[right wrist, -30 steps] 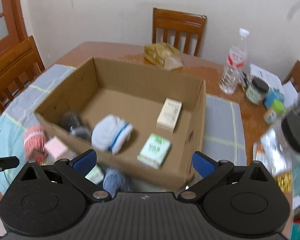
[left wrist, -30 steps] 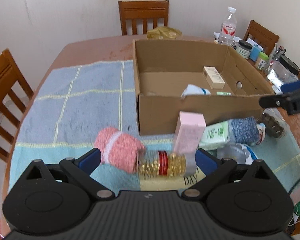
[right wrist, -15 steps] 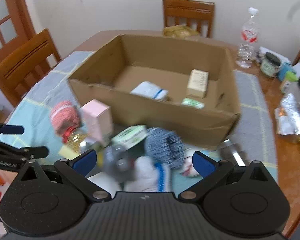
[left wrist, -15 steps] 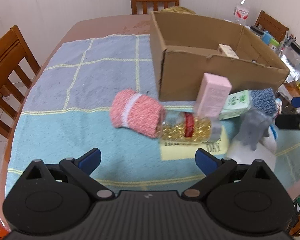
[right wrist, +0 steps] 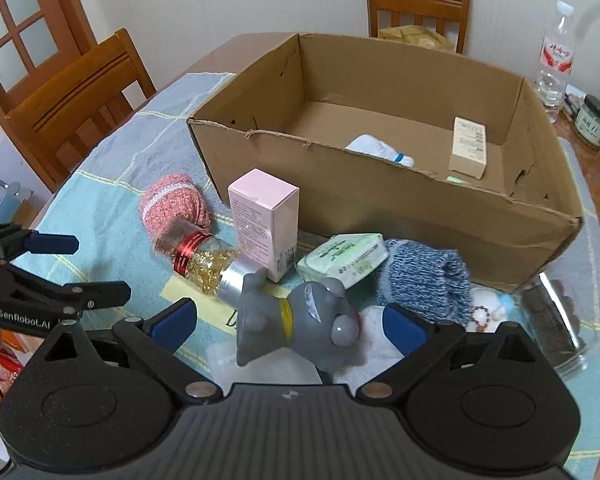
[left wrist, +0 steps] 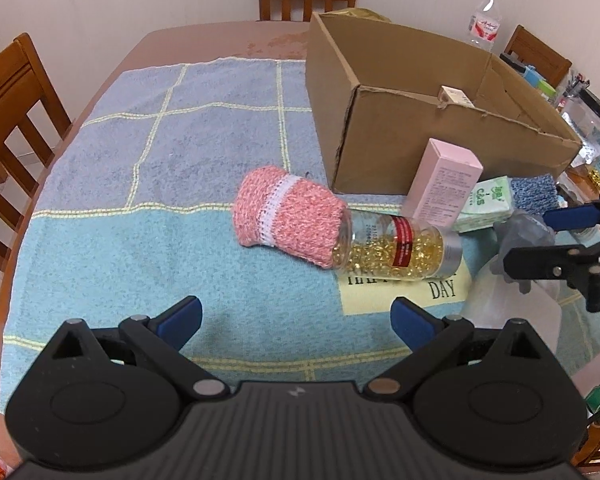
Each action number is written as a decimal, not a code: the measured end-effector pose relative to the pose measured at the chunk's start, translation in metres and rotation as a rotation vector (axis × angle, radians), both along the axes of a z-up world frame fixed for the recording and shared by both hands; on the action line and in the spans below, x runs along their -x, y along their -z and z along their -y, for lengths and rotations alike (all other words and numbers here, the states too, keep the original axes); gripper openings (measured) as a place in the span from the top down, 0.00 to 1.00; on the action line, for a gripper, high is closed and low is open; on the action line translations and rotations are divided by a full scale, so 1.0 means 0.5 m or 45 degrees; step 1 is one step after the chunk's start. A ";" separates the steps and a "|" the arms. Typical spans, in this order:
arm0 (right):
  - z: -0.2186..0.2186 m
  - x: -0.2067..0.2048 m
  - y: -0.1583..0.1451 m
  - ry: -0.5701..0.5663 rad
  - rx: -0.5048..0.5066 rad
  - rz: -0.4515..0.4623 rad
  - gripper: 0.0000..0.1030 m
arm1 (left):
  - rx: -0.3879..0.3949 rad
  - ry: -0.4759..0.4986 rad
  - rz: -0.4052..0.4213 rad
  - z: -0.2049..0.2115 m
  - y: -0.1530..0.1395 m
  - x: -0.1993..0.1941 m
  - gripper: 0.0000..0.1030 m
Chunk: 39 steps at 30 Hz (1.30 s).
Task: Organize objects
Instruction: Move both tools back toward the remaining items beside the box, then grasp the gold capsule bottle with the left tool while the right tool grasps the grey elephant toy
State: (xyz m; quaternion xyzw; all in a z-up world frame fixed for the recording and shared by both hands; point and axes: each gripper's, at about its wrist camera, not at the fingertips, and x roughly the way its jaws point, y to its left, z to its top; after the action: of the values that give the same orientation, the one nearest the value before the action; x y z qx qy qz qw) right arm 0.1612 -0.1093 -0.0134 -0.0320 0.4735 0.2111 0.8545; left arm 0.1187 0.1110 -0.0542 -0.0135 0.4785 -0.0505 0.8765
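A grey rubber toy animal (right wrist: 300,320) lies on a white bottle at the table's near edge. My right gripper (right wrist: 288,316) straddles it; the jaws are closing, with gaps still showing between the pads and the toy. My left gripper (left wrist: 296,312) hangs open over bare cloth, just short of a pink knit roll (left wrist: 288,212) and a capsule bottle (left wrist: 396,252) lying on its side. A pink carton (right wrist: 264,220), a green tissue pack (right wrist: 344,256) and a blue knit roll (right wrist: 424,280) sit in front of the cardboard box (right wrist: 380,184), which holds a cream carton (right wrist: 468,148).
A blue and grey checked cloth (left wrist: 160,160) covers the table. Wooden chairs (right wrist: 80,100) stand at the left and far sides. A water bottle (right wrist: 554,60), jars (right wrist: 594,124) and a clear container (right wrist: 552,312) crowd the right side.
Both grippers have dropped and drawn back toward the pile at the near edge. The right gripper now has the grey toy between its jaws, where before it looked into the box.
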 end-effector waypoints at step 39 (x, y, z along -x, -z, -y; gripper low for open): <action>0.049 0.012 0.013 -0.114 0.260 0.118 0.23 | -0.060 0.023 0.088 0.145 0.004 -0.059 0.03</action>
State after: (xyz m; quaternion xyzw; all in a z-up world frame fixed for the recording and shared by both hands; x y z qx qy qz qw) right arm 0.1553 -0.1340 -0.0196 -0.1497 0.4505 0.1981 0.8575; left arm 0.1481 0.0386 -0.0562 0.0132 0.4491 -0.0476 0.8921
